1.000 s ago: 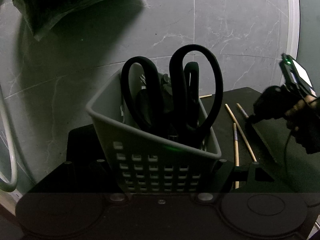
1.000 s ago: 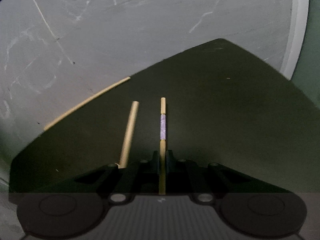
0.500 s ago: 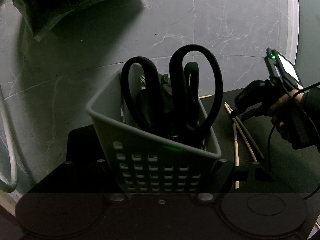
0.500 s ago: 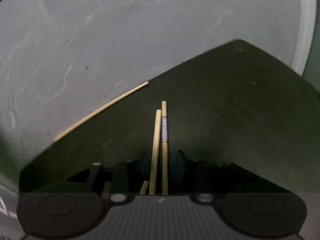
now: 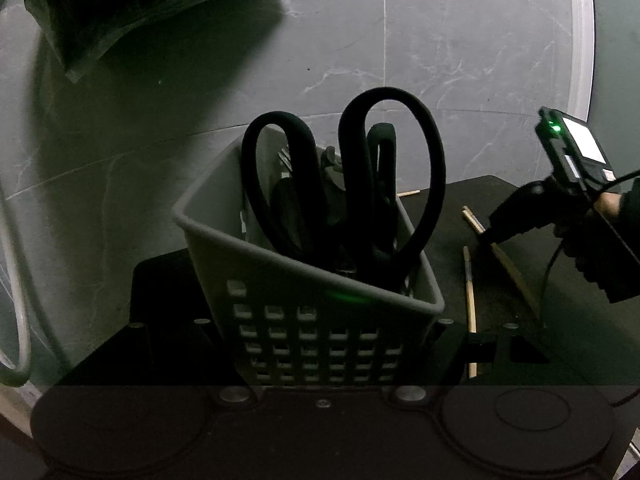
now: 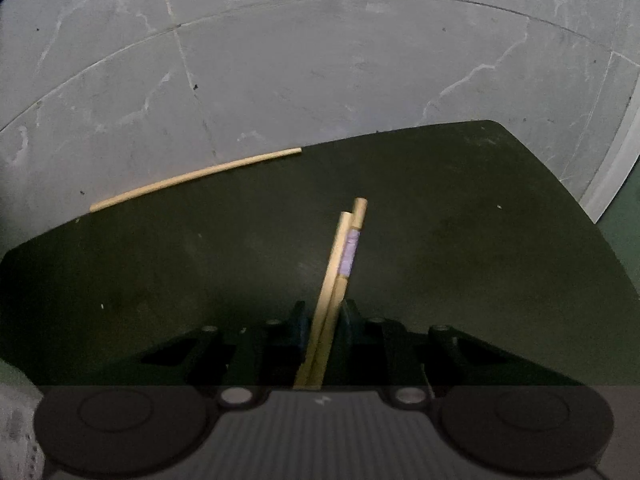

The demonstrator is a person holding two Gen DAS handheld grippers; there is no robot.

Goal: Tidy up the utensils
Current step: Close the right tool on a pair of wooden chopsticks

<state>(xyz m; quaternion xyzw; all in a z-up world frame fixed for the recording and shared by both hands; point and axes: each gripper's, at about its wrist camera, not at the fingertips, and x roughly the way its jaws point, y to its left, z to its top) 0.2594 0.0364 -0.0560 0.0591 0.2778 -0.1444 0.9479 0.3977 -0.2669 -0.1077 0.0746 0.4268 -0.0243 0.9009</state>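
My left gripper (image 5: pixel 320 328) is shut on a grey perforated basket (image 5: pixel 304 280), which stands tilted on the black mat (image 5: pixel 480 200). Black scissors (image 5: pixel 392 168) and other dark utensils stand in the basket. At the right of the left wrist view, a person's hand (image 5: pixel 608 204) holds my right gripper (image 5: pixel 486 238) low over the mat. In the right wrist view two wooden chopsticks (image 6: pixel 344 248), one with a purple band, lie slanted between the closing jaws of the right gripper (image 6: pixel 324 308). Both pads touch the pair.
Another chopstick (image 6: pixel 196 176) lies along the mat's far edge, partly on the grey marble floor. A further chopstick (image 5: pixel 469 280) lies on the mat right of the basket. A dark plastic bag (image 5: pixel 120 8) sits at the top left, a white cable loop (image 5: pixel 20 300) at the left.
The right gripper let go of the banded chopstick, shifted and rolled, and now has both chopsticks between its jaws. The left gripper and basket have not moved.
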